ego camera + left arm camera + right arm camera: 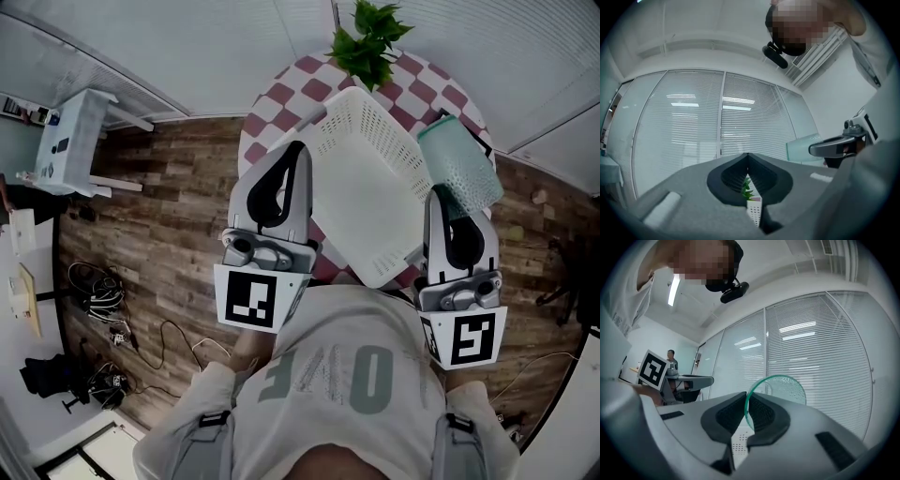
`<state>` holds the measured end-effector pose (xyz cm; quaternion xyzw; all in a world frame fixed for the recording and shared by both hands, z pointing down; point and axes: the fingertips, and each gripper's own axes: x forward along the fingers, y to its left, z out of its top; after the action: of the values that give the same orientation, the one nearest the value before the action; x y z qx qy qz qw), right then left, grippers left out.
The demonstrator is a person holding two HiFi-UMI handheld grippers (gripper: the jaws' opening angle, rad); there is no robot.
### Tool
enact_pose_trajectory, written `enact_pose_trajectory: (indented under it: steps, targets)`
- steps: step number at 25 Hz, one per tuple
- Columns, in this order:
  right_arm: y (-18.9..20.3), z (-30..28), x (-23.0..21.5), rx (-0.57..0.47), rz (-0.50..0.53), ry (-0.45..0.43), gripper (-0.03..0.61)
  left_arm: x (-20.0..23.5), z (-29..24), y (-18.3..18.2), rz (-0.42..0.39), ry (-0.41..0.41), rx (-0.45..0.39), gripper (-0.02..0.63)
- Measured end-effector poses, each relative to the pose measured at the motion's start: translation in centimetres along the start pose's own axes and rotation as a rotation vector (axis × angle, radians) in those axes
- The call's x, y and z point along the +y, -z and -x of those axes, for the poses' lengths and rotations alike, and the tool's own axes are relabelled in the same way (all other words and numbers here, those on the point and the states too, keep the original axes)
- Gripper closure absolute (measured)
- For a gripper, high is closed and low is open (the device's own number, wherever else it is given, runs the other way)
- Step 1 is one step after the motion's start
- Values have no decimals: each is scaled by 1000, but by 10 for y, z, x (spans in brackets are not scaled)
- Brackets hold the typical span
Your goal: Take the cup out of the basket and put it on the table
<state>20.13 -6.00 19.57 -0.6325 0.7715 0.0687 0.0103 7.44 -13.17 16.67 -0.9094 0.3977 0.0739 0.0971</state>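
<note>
**Grippers.** In the head view both grippers point toward 12 o'clock from just ahead of the person's shirt [347, 375].

- The left gripper [300, 148] is at 9 o'clock of the basket [370, 202], with its tip over the basket's left rim. In the left gripper view, the left gripper [747, 157] has its jaws pressed together at the tips with nothing pinched. The wedge-shaped gap below the tips shows a strip of the basket [754, 212] and, farther off, the plant [747, 187].
- The right gripper [439, 195] is at 3 o'clock of the basket. In the right gripper view, the right gripper [745, 397] has its jaws pinching the wall of the cup [785, 390]. The round rim stands above the pads, and part of the basket [739, 446] shows below them.

**Cup.** The cup [459, 167] is green and see-through. It is outside the basket, at the basket's 3 o'clock side, raised over the right edge of the table [314, 89]. It is held by its rim and tilted. Whether it touches the basket cannot be told.

**Basket.** The basket is white and perforated. It rests on the round, check-covered table between the two grippers.

**Beyond.**
- The plant [367, 42] stands on the table at 12 o'clock of the basket, just beside its far rim.
- The floor [169, 225] is wood.
- A white stool [70, 141] stands at 9 o'clock, well apart from the table.
- Cables [98, 291] lie at 8 o'clock.
- Blinds [693, 136] cover the windows behind.
</note>
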Motion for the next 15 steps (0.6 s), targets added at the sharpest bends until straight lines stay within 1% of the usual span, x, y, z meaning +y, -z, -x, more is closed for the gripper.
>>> enact_pose_trajectory:
  steps: [4, 11, 15]
  targets:
    - [-2, -2, 2, 2, 6, -4, 554, 3, 2, 3, 0, -5, 16, 611]
    - [3, -4, 1, 17, 10, -4, 554, 12, 5, 15, -1, -37, 58, 611]
    - [6, -6, 1, 21, 2, -7, 554, 14, 4, 17, 7, -42, 59, 611]
